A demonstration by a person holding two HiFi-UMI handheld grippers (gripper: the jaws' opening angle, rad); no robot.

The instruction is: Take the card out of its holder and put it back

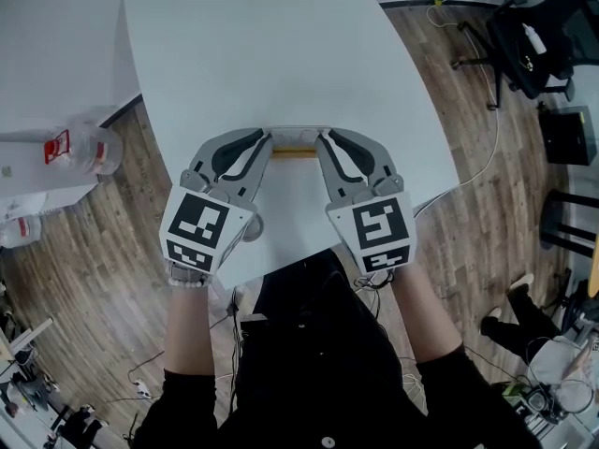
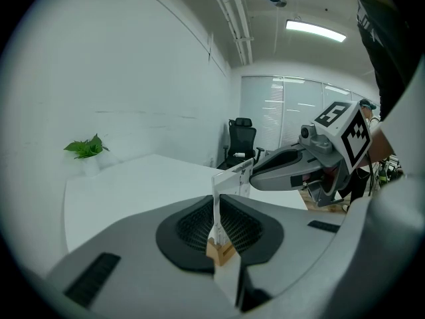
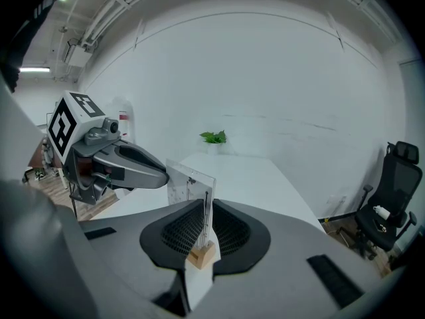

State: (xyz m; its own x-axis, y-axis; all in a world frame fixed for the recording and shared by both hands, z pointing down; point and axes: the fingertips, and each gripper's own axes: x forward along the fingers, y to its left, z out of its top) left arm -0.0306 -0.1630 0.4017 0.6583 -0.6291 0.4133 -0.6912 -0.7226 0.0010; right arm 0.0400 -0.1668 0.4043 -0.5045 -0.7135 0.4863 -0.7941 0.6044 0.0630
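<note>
— White table (image 1: 281, 54) over a wood-plank floor (image 1: 112, 241), pale walls all round; what's sitting on it?

— One small holder (image 3: 201, 254), a wooden strip near the table's front edge; the card (image 3: 188, 183), a clear-looking sheet with a few dark marks, stands upright in its slot.

— And the two grippers?

— Left gripper (image 1: 270, 141) is at the holder's left end, right gripper (image 1: 323, 140) at its right end; they face each other along the strip, tips well apart with the card between them.

— Jaws?

— Each pair is drawn in narrow on its own end of the holder; the wooden block sits pinched between the pads, and the card's edge rises through the slim gap above it; whether the pads also press the sheet itself I can't tell.

— Anything else about?

— A potted plant (image 3: 213, 137) at the table's far end; a black office chair (image 1: 538, 36) off to the right; a plastic bottle (image 1: 89, 148) on a side surface at left.
</note>
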